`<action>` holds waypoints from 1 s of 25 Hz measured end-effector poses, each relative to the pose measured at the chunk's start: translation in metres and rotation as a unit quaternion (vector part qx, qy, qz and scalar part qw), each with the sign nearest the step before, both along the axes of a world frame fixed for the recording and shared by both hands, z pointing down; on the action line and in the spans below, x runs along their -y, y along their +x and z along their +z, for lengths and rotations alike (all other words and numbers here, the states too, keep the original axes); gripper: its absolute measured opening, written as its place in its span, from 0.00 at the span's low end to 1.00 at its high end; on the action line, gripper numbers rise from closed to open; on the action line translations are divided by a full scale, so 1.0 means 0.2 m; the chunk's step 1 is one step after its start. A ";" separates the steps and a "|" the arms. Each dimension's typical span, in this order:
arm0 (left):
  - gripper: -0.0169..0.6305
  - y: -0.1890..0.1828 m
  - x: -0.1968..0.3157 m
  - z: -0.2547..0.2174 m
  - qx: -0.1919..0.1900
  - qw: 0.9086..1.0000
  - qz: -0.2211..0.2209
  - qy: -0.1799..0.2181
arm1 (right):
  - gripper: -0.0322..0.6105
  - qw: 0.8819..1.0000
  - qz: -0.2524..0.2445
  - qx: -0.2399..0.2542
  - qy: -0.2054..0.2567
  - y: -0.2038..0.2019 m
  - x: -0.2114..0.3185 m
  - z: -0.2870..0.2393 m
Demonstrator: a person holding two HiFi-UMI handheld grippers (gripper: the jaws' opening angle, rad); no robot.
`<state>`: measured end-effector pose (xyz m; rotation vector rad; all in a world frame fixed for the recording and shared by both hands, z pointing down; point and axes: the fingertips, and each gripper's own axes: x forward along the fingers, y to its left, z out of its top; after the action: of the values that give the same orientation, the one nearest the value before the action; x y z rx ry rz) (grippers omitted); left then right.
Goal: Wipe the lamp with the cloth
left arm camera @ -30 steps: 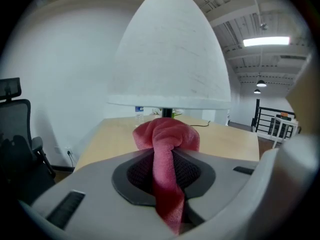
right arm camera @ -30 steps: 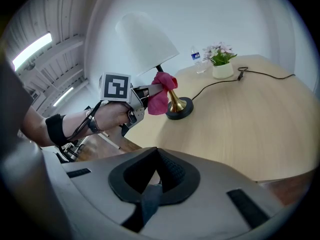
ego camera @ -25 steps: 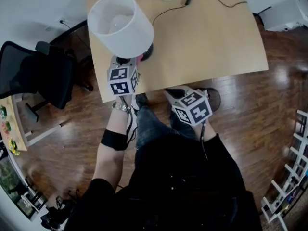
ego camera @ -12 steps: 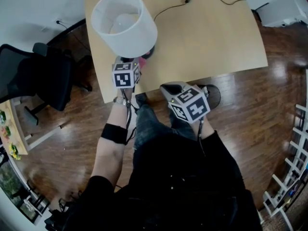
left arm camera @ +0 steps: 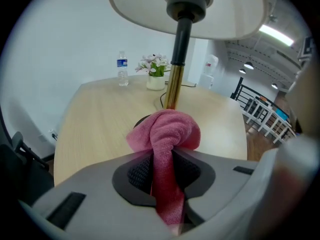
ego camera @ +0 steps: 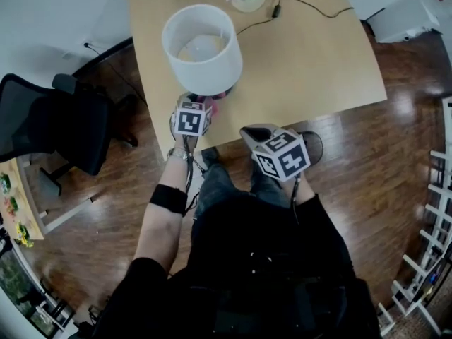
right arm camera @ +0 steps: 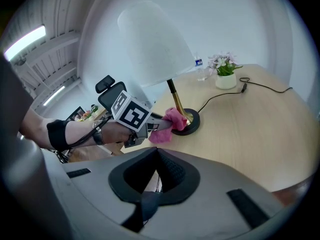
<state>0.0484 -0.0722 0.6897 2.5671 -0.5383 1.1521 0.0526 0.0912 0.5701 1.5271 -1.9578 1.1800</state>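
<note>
A lamp with a white shade [ego camera: 203,48], a brass stem [left arm camera: 175,69] and a round black base [right arm camera: 187,125] stands near the front left corner of the wooden table [ego camera: 318,55]. My left gripper [ego camera: 200,103] is shut on a bunched pink cloth [left arm camera: 165,134]. The cloth [right arm camera: 167,124] rests against the foot of the stem, over the base. The shade hides the left gripper's fingertips in the head view. My right gripper [ego camera: 248,131] hangs at the table's front edge, apart from the lamp, shut with nothing in it.
A black cord [right arm camera: 225,96] runs from the lamp base across the table to the back. A potted flower [left arm camera: 156,76] and a water bottle [left arm camera: 122,69] stand at the far edge. A black office chair [ego camera: 49,122] is left of the table, white shelving [ego camera: 431,260] at the right.
My left gripper has sunk with the cloth from beside the shade to the foot of the stem. The right gripper has shifted slightly.
</note>
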 end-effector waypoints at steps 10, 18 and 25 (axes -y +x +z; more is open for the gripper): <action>0.16 -0.25 0.13 -0.16 -0.071 0.997 0.035 0.017 | 0.06 0.999 0.053 0.000 -0.009 -0.07 0.06 0.00; 0.16 0.06 0.25 -0.53 -0.220 0.960 0.138 0.105 | 0.06 0.996 0.084 0.009 -0.026 -0.24 0.06 0.08; 0.16 0.18 0.20 -0.46 -0.193 0.964 0.163 0.082 | 0.06 0.997 0.078 0.023 -0.014 -0.20 0.01 0.10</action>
<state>0.0850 -0.1121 0.5976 3.0003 -0.1267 0.6776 0.0126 0.0884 0.5894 1.6776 -1.8694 1.3105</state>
